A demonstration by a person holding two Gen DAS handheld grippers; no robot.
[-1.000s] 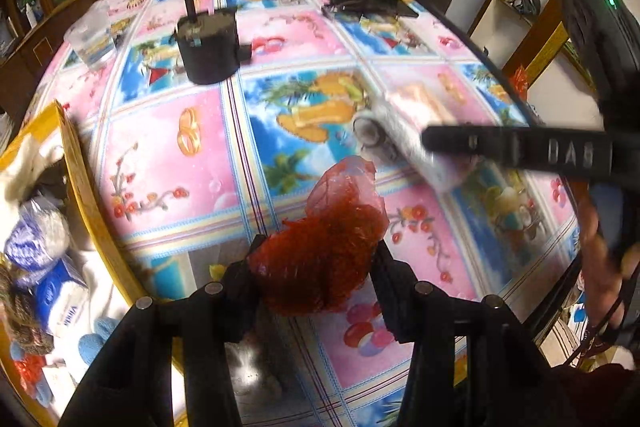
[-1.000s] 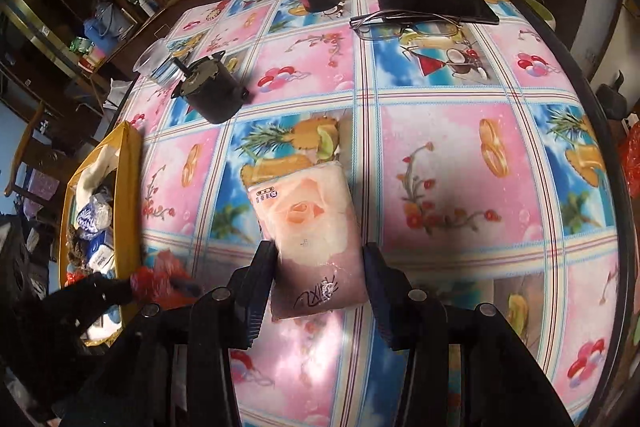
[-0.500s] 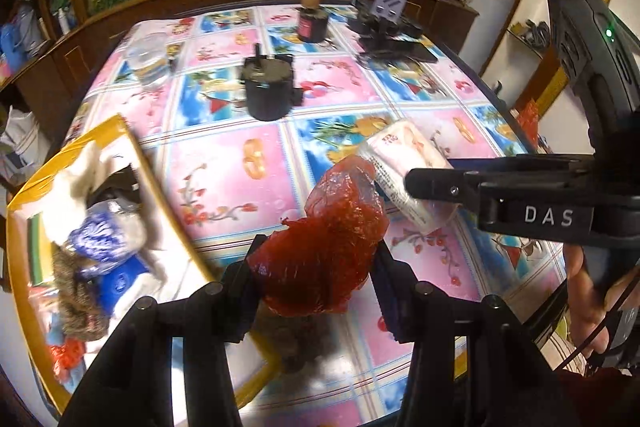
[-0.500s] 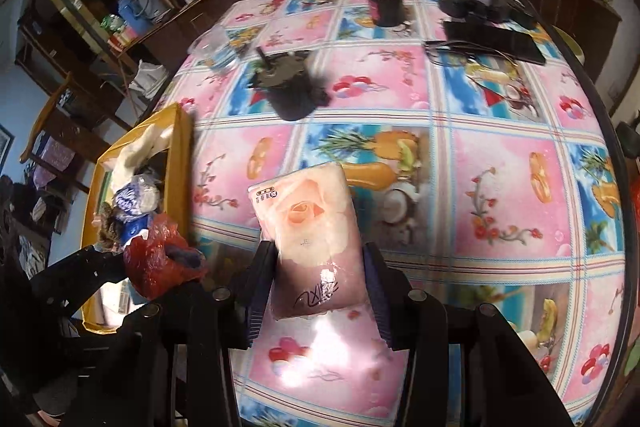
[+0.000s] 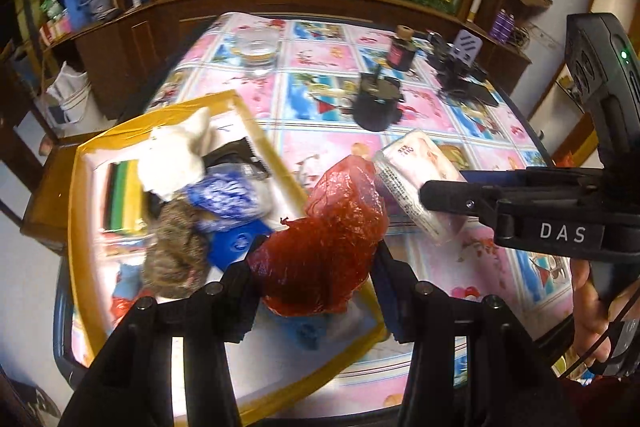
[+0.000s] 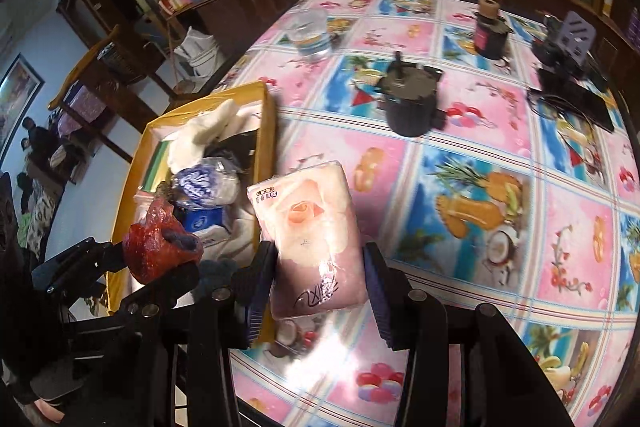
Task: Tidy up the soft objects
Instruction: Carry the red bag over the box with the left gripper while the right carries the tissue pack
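Left wrist view takes in my surface (image 5: 320, 95), covered in a pink and blue picture cloth, with the yellow tray (image 5: 76, 195) at its left edge. That tray already carries a white cloth (image 5: 176, 155), a blue-and-white bundle (image 5: 228, 199) and a brown woolly lump (image 5: 176, 251). A second ago the tray was only a sliver at the left of this view; now it fills the left half, so my left side has swung over toward it.

My right gripper (image 6: 318, 277) has its fingers clamped on the pink tissue pack (image 6: 308, 227). The pack's long axis runs forward, along the fingers, its rose-printed end pointing away from me and a little left, toward the tray's near wall. Its lower half sits between the pads, the rest sticking out ahead, raised off the surface. Earlier it lay further right, over the fruit pictures.

My left gripper (image 5: 316, 267) is squeezed on the red plastic bag (image 5: 324, 243), a crumpled wad standing up between the fingers with its peak tipped forward. It hangs over the tray's right rim, just beside the tissue pack.
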